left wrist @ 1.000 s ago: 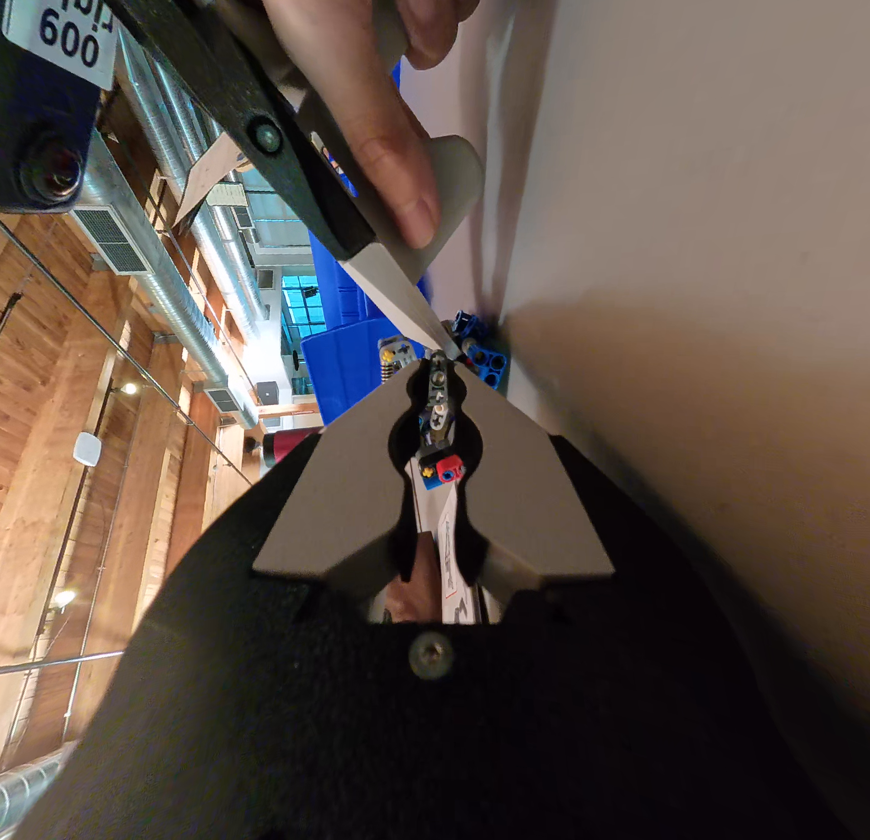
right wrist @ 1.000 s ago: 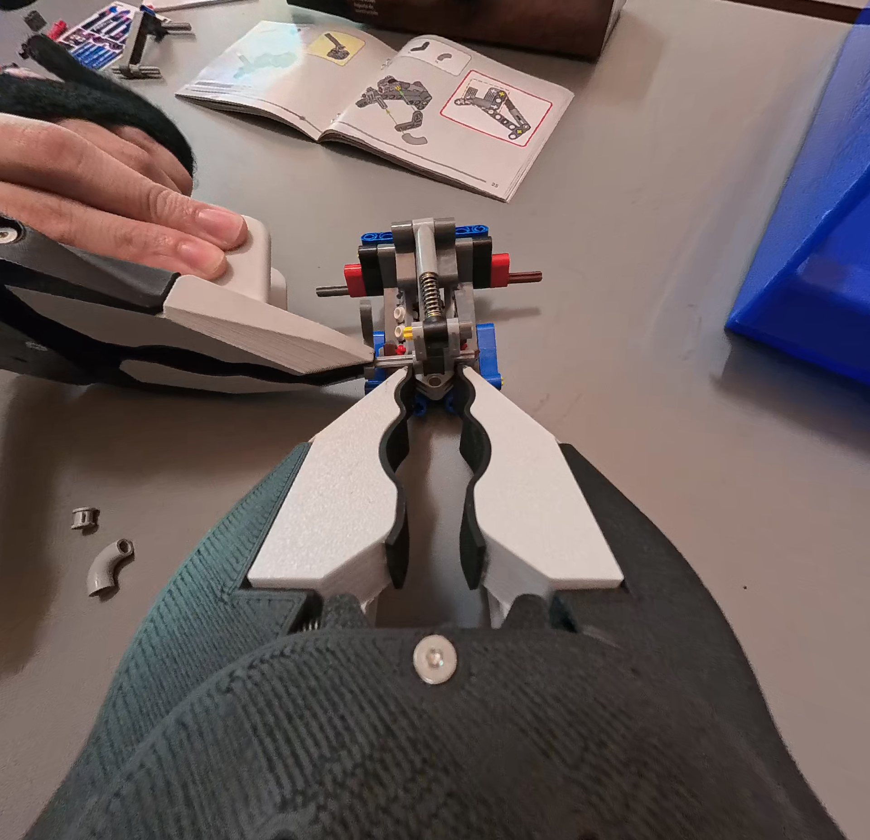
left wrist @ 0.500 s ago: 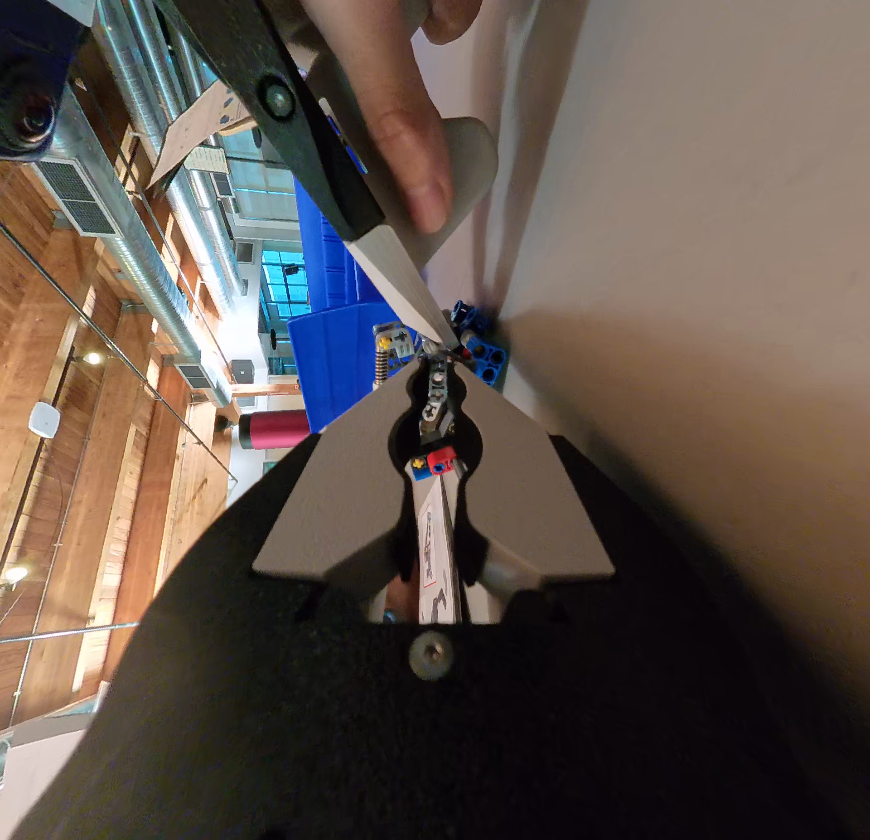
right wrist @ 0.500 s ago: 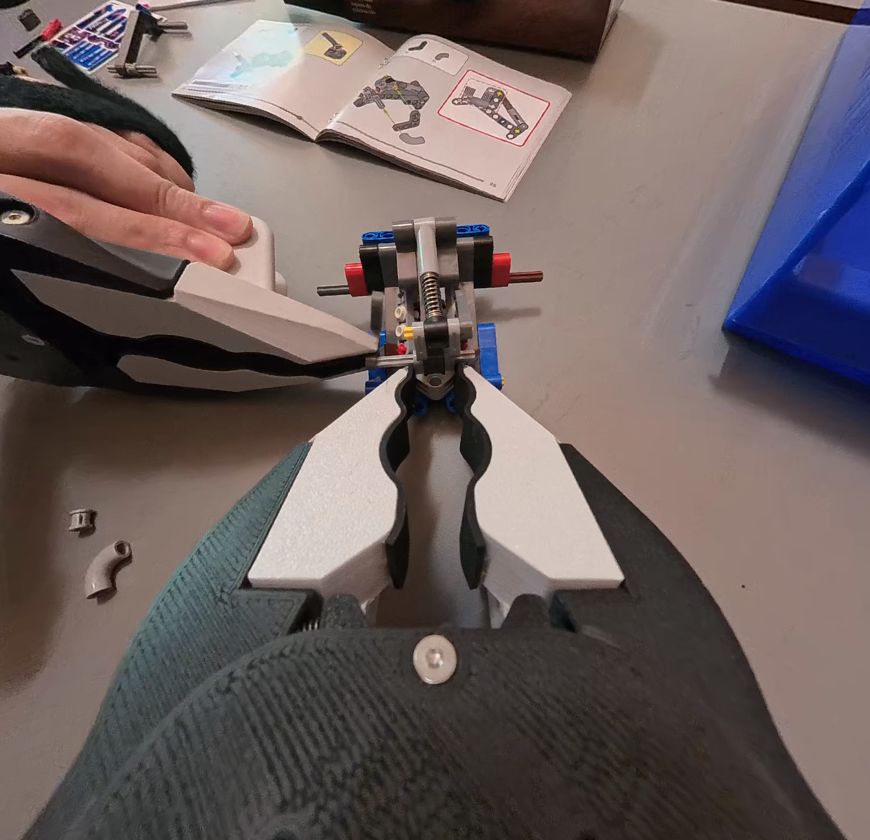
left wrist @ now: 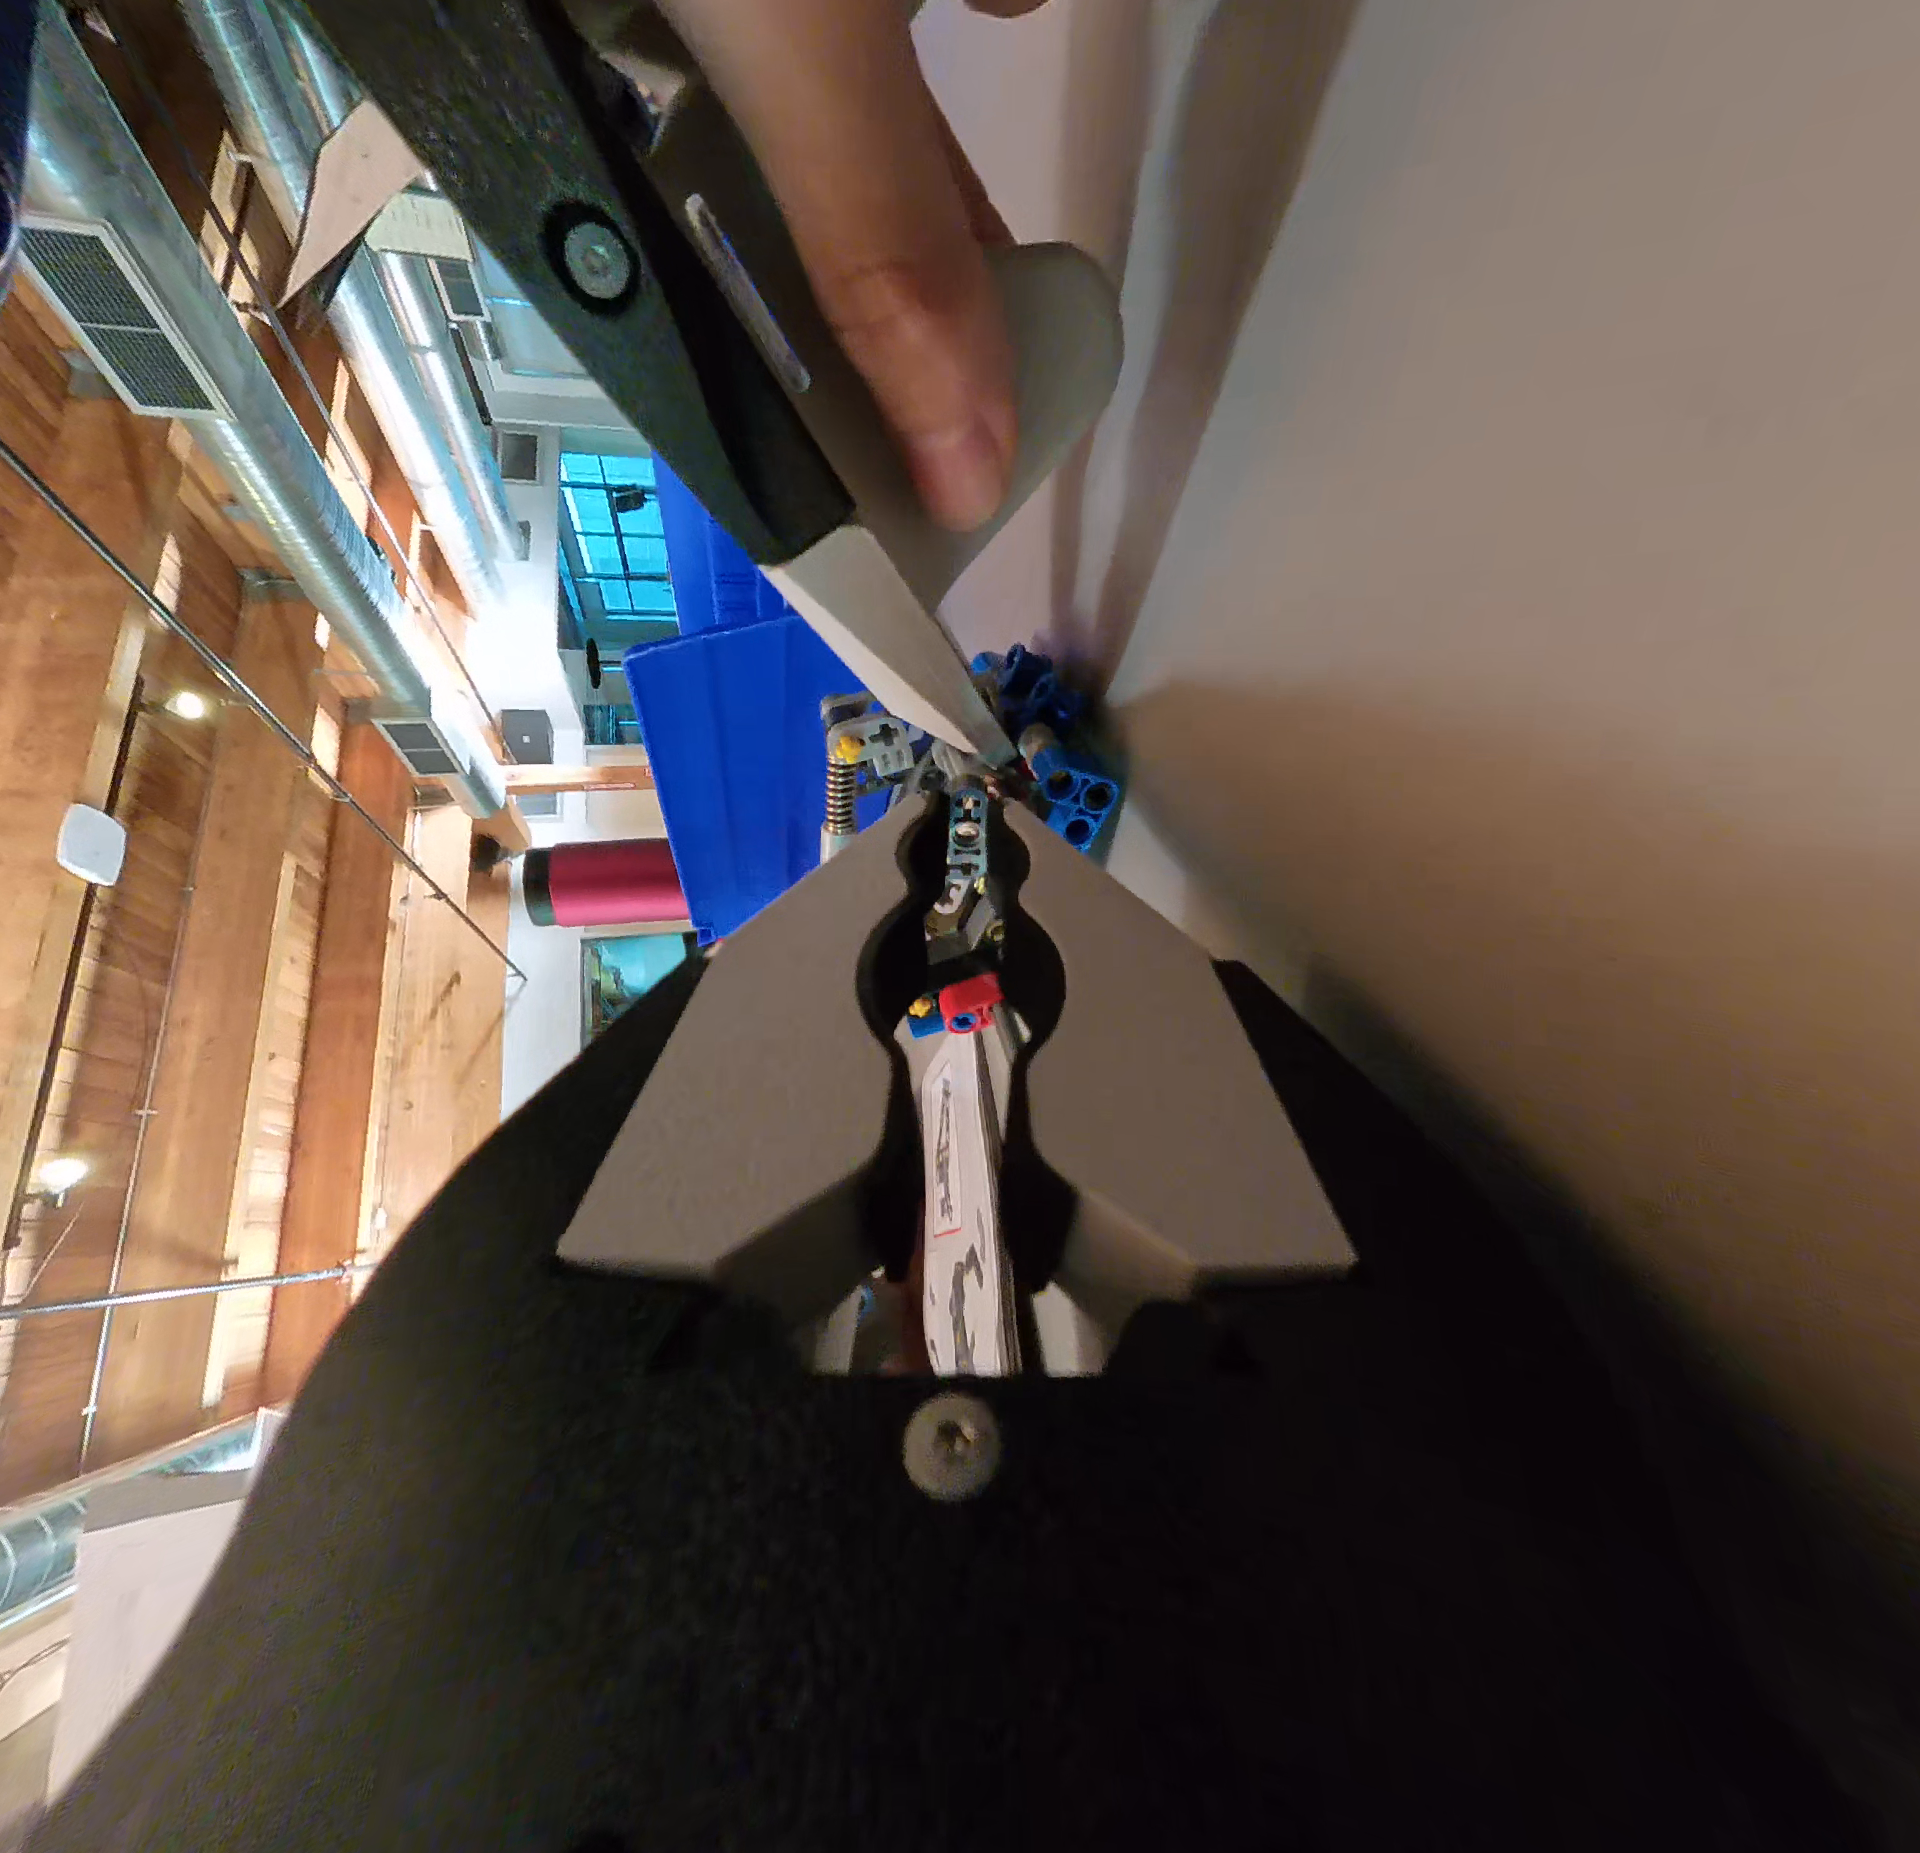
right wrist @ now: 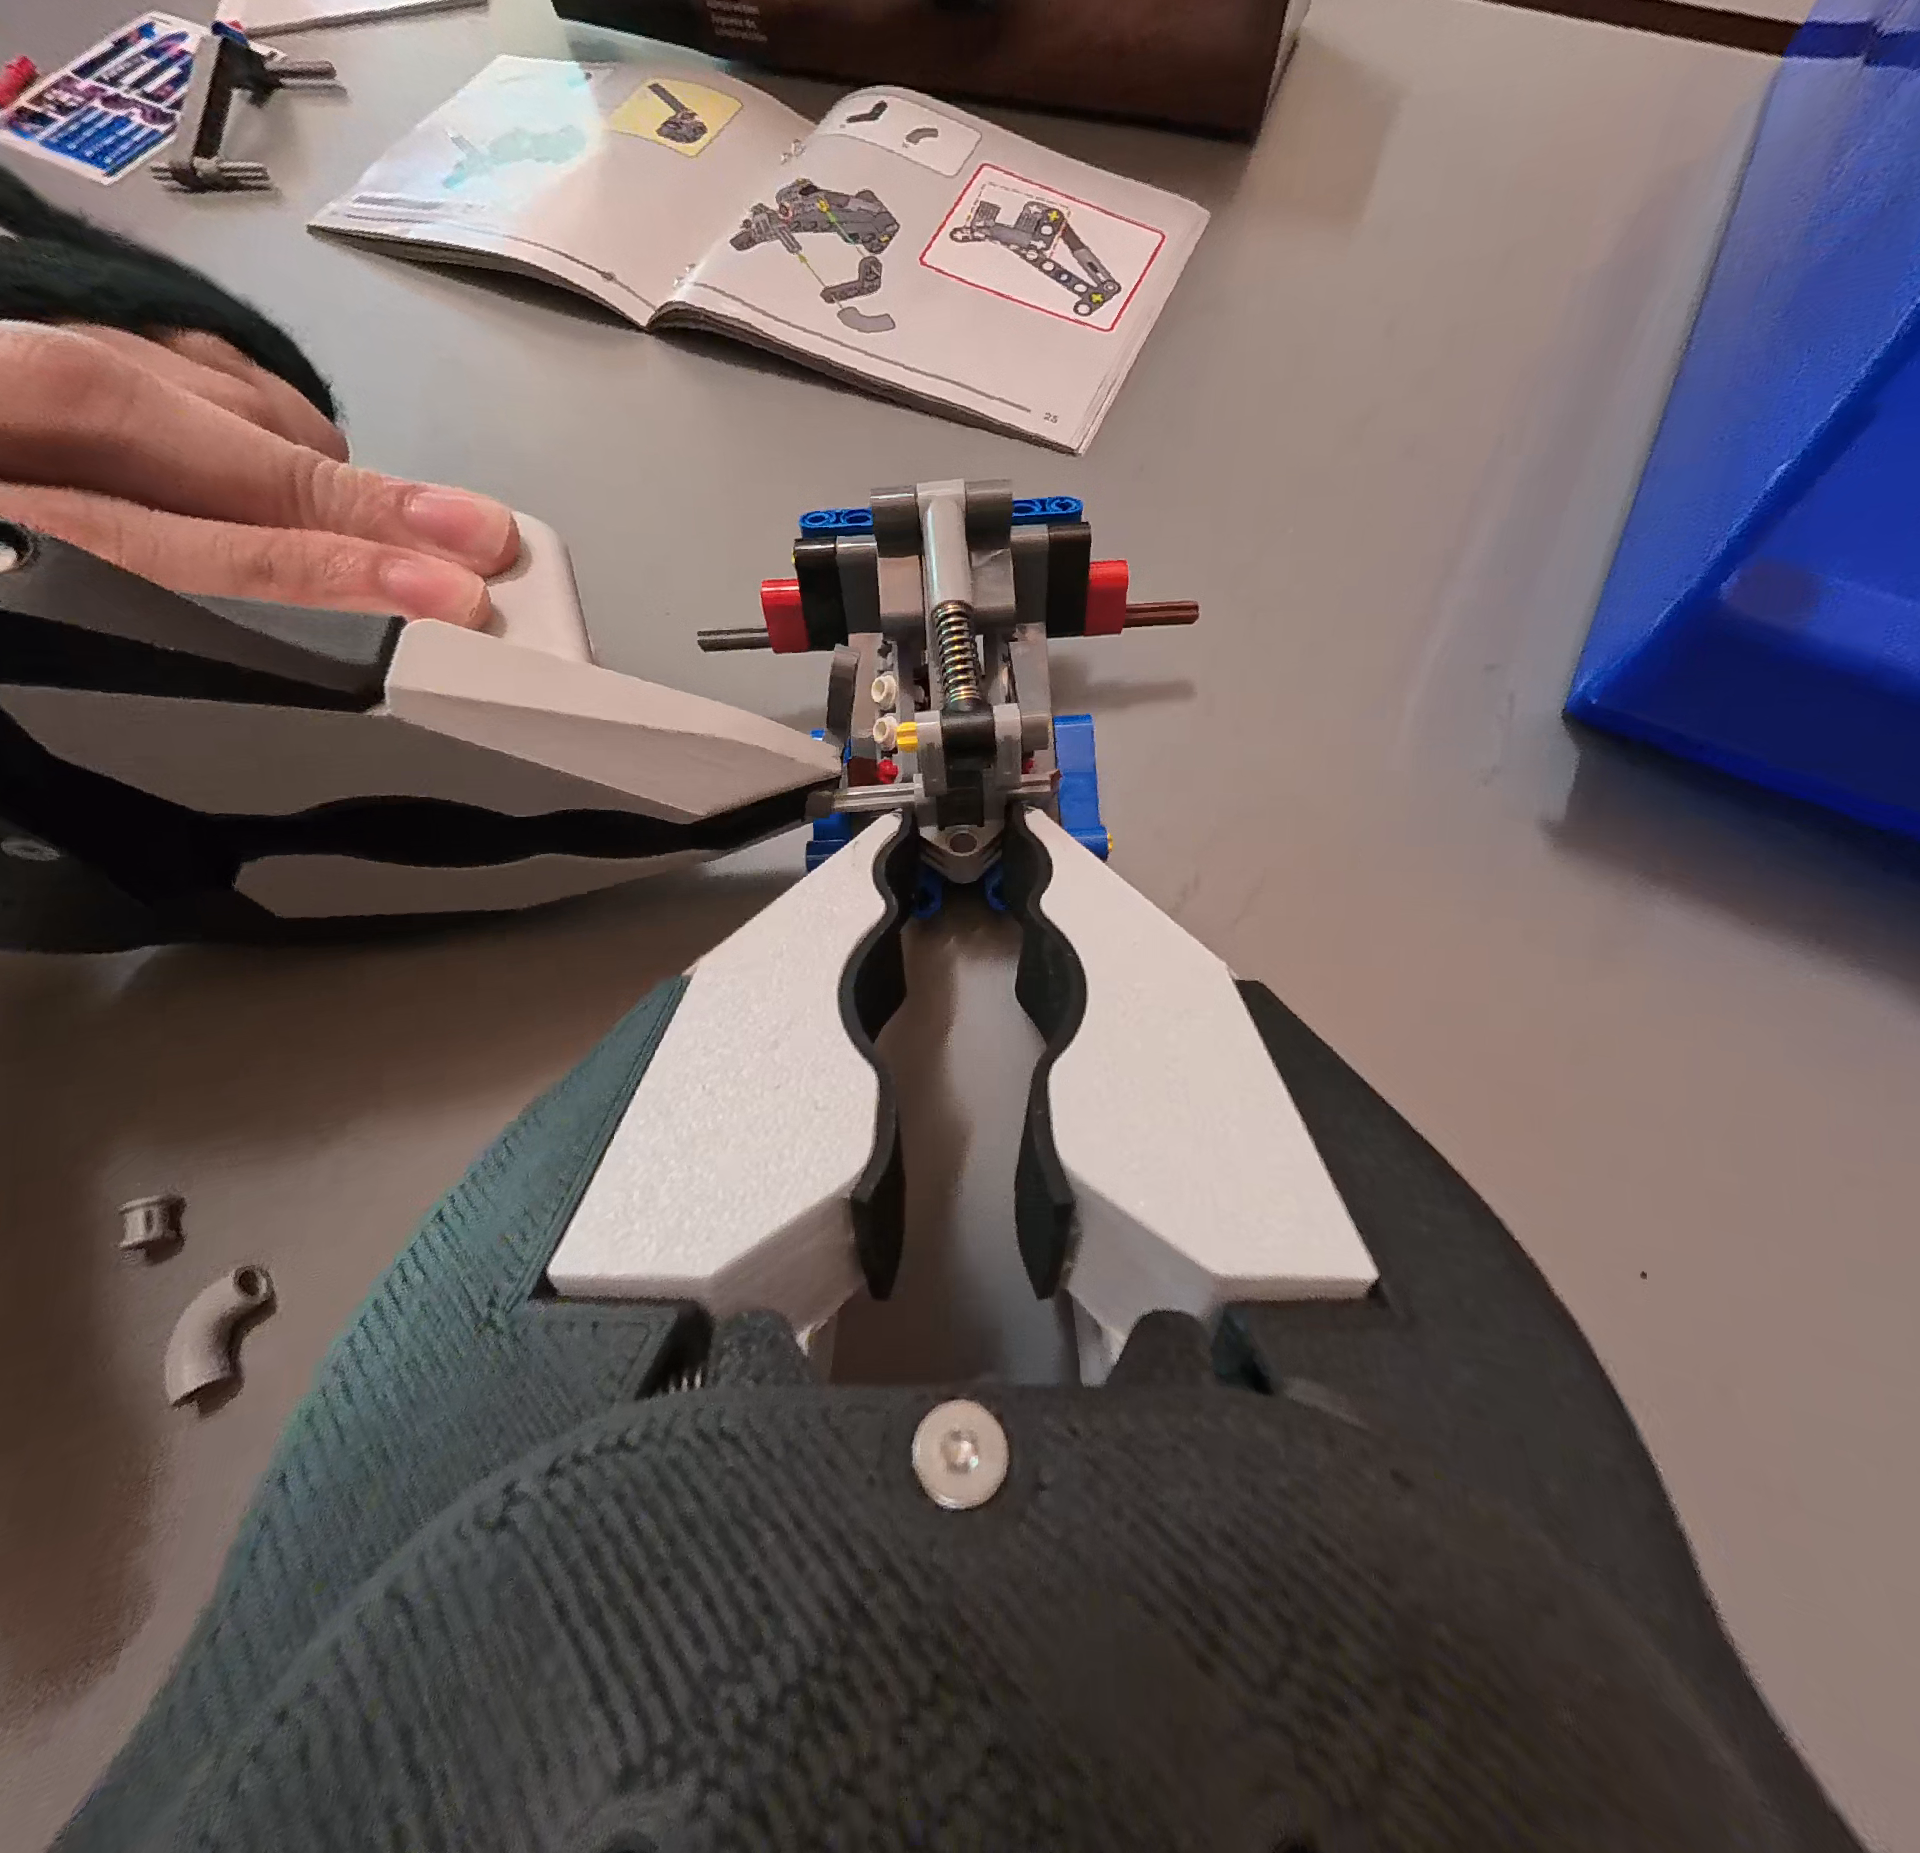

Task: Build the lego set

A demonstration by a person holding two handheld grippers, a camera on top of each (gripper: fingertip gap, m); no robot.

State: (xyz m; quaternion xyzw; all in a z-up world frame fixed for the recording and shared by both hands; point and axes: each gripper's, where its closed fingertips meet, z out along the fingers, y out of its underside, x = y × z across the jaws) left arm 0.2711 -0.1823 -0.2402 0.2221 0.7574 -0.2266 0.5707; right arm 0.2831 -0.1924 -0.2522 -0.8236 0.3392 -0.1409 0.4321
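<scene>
A small model of grey, black, blue and red bricks with a metal spring (right wrist: 956, 640) stands on the grey table (right wrist: 1351, 868). My right gripper (right wrist: 961, 832) is shut on the model's grey near end, with both pads against it. My left gripper (right wrist: 821, 790) comes in from the left, lying on its side. It is shut on the end of a thin grey axle (right wrist: 873, 791) that sticks out of the model's left side. In the left wrist view my left gripper (left wrist: 971, 795) meets the model (left wrist: 1070, 795), and a right gripper finger (left wrist: 894, 640) reaches in from the top.
An open instruction booklet (right wrist: 831, 245) and a dark box (right wrist: 935, 16) lie beyond the model. A blue bin (right wrist: 1787, 556) is at the right. A sticker sheet (right wrist: 94, 99) and a small sub-assembly (right wrist: 223, 110) are far left. Two loose grey parts (right wrist: 213, 1330) lie near left. My two grippers' fingertips are within a few centimetres of each other.
My left gripper has edged slightly toward the model with the axle still pinched. My right gripper and the model have stayed in place.
</scene>
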